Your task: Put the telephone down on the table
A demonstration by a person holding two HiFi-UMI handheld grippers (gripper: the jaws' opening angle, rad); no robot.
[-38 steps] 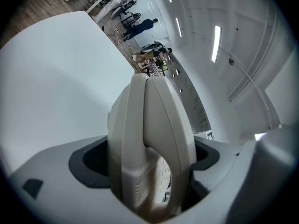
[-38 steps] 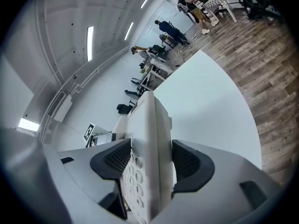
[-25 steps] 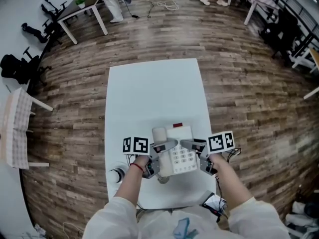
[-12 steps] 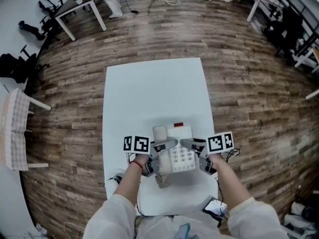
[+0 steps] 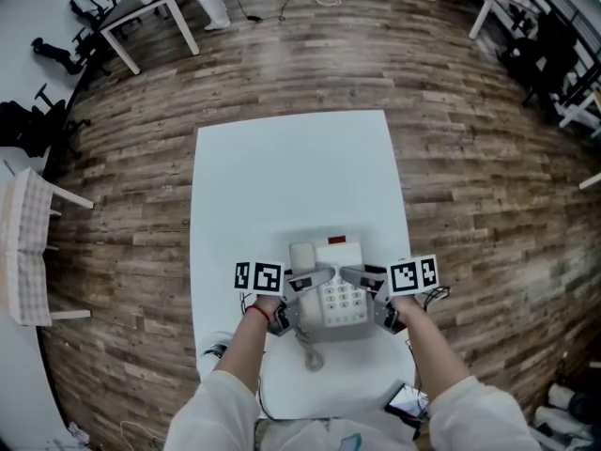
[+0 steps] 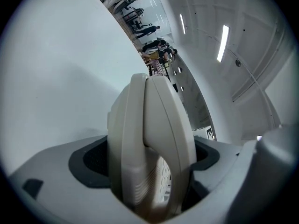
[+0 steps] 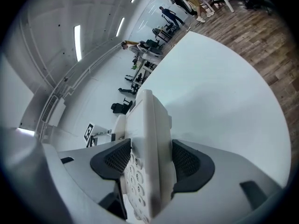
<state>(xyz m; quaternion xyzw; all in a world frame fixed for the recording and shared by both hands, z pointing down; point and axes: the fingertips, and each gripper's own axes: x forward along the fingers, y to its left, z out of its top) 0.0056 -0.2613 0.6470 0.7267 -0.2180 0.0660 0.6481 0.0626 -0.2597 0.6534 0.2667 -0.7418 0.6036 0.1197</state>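
Bottom centre: pale cord (image 5: 310,353) now trails further onto the white rectangular table (image 5: 291,172) than a second ago. Left gripper (image 5: 299,294) clamps the handset side and right gripper (image 5: 377,294) the keypad side of the cream push-button telephone (image 5: 340,289), over the table's near half. Probably nearly down, with the release still to come.

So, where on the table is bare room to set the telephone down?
The far half of the table, beyond the telephone, is bare edge to edge. The near end is crowded: left gripper and right gripper holding the telephone, its cord, a dark gadget by the right corner.
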